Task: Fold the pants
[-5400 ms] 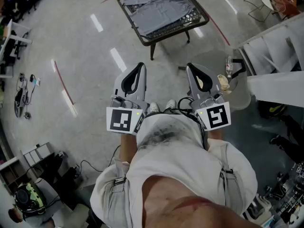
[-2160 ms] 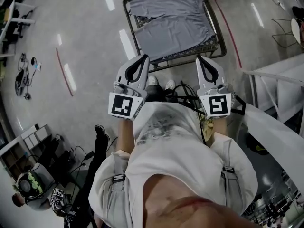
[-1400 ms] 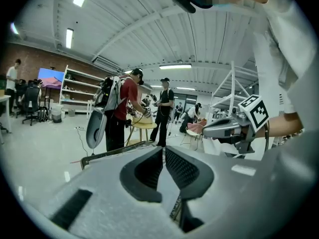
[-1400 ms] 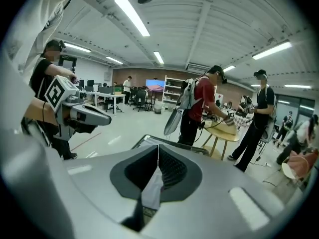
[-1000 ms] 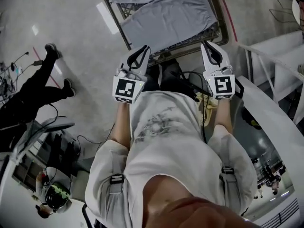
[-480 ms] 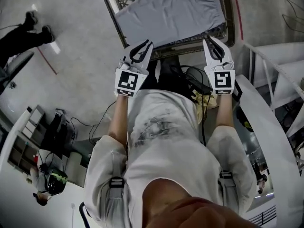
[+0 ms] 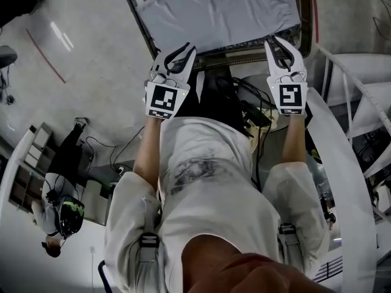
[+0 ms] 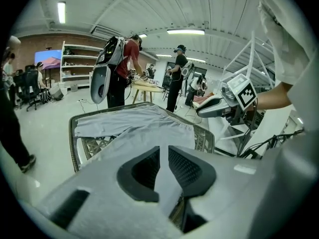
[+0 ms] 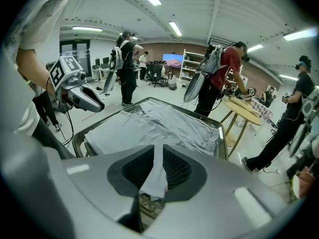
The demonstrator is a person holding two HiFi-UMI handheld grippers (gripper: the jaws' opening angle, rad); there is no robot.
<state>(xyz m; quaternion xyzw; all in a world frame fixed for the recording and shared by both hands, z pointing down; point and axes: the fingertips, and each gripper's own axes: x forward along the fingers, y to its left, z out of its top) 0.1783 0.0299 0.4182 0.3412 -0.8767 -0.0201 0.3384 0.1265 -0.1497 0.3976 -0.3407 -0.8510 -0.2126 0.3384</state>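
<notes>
Grey pants (image 7: 220,11) lie flat on mesh table (image 7: 235,47). My L gripper (image 7: 188,46) & R gripper (image 7: 276,40) hang at its near edge; both jaws just been opening, slightly apart, empty.

A low table (image 7: 145,30) with a dark metal frame is standing on the pale, shiny floor (image 7: 85,47). Its top is an open lattice, showing bare at the corners and along the near rim. Grey pants (image 7: 220,11) are lying spread flat on it, covering most of the top. Their near edge is running just inside the table's near rim, and one gathered end is resting against the side rim.
</notes>
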